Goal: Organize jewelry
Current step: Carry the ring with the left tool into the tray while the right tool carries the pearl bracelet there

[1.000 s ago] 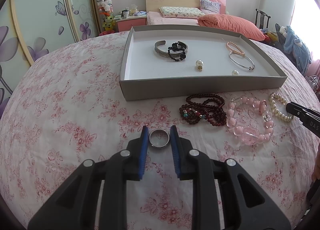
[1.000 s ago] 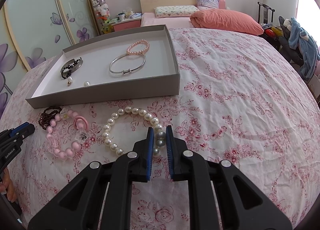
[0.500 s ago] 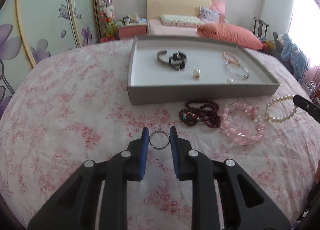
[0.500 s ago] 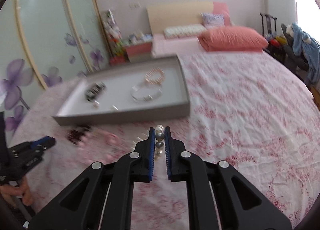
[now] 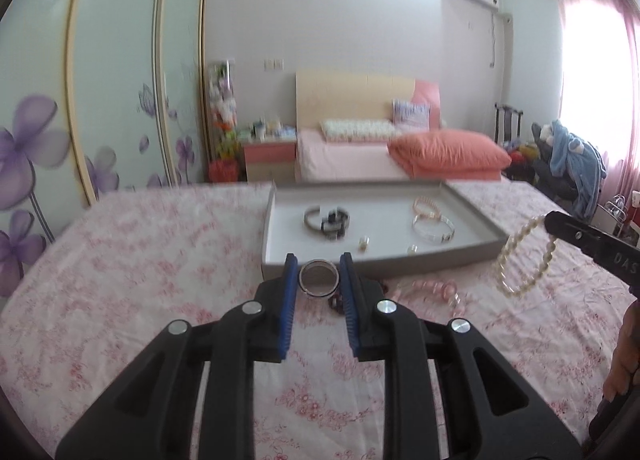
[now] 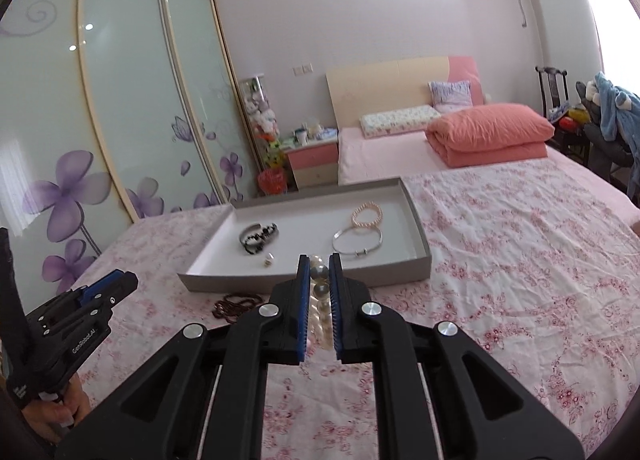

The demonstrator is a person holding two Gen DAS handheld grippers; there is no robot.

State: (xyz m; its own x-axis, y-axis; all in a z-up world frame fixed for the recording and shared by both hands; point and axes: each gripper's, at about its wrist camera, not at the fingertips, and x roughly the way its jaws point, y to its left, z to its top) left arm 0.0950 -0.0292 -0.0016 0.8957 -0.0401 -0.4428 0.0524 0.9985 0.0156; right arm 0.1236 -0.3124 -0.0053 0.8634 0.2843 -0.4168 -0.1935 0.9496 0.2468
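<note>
Jewelry is lying split between the grey tray (image 5: pixel 476 256) and the floral bedspread (image 5: pixel 140 268), and some of it is in my grippers. Through the left wrist camera, I am seeing my left gripper (image 5: pixel 319 280) clamping a silver ring (image 5: pixel 319 279) between its blue pads, raised above the bedspread just in front of the tray's near wall. Inside the tray, a silver cuff (image 5: pixel 313 216) and a black bead bracelet (image 5: pixel 335 220) are lying together toward the left end, a small pink pearl bracelet (image 5: pixel 425 207) and a thin silver bangle (image 5: pixel 433 229) toward the right end, and two loose pearls (image 5: pixel 363 242) near the front wall. A pink bead bracelet (image 5: pixel 434 289) is lying on the bedspread before the tray. At the right edge, my right gripper (image 5: pixel 554 226) is holding the white pearl bracelet (image 5: pixel 524 260), which is hanging in the air.

Through the right wrist camera, my right gripper (image 6: pixel 319 292) is pinching the pearl bracelet's (image 6: pixel 319 292) beads between its pads, in front of the tray's (image 6: pixel 400 280) near wall. A dark red bead strand (image 6: pixel 236 304) is lying on the bedspread (image 6: pixel 520 260) close to the tray's near-left corner. My left gripper (image 6: pixel 120 284) is showing at the left edge, but from here I cannot tell how its jaws are standing.
</note>
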